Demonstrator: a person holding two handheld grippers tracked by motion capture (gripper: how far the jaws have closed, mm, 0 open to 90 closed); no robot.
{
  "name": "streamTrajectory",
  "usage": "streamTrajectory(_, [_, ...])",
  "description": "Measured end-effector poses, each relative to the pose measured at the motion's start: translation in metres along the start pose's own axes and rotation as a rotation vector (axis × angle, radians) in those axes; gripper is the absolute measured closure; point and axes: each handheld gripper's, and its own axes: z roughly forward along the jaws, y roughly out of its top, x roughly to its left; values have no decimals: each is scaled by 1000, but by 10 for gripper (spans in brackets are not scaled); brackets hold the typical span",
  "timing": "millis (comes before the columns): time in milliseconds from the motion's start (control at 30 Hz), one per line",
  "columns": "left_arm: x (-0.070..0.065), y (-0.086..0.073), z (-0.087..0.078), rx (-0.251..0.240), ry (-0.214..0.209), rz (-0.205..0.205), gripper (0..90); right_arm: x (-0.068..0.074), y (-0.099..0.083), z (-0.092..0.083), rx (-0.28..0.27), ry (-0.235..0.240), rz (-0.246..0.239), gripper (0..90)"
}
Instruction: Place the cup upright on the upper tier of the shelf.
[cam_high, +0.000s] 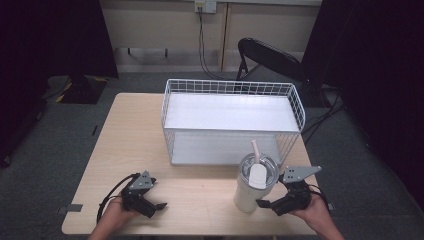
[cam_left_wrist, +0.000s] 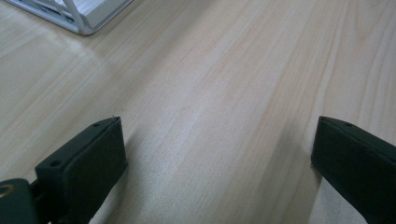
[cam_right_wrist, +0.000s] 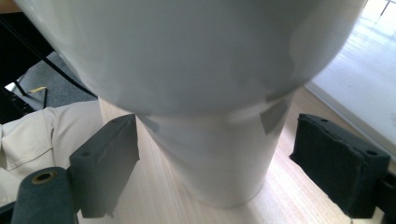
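Note:
A cream tumbler (cam_high: 251, 190) with a clear lid and a straw stands upright near the front right of the wooden table (cam_high: 135, 140). My right gripper (cam_high: 272, 205) is low at its right side and open. In the right gripper view the tumbler's narrow base (cam_right_wrist: 215, 154) sits between the two pads (cam_right_wrist: 109, 158), with a small gap on each side. My left gripper (cam_high: 155, 208) rests at the front left, about a hand's width from the tumbler. It is open (cam_left_wrist: 219, 149) over bare wood, with nothing between its pads.
A white wire basket (cam_high: 232, 87) with a flat white floor stands at the middle back of the table, just behind the tumbler. One of its corners (cam_left_wrist: 79, 21) is visible in the left gripper view. A black chair (cam_high: 270, 57) stands beyond the table.

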Motion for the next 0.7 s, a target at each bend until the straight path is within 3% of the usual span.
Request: streamTrajectory(700, [0, 0, 0, 0, 0, 0, 26, 2, 1, 12, -88, 11, 21, 90])
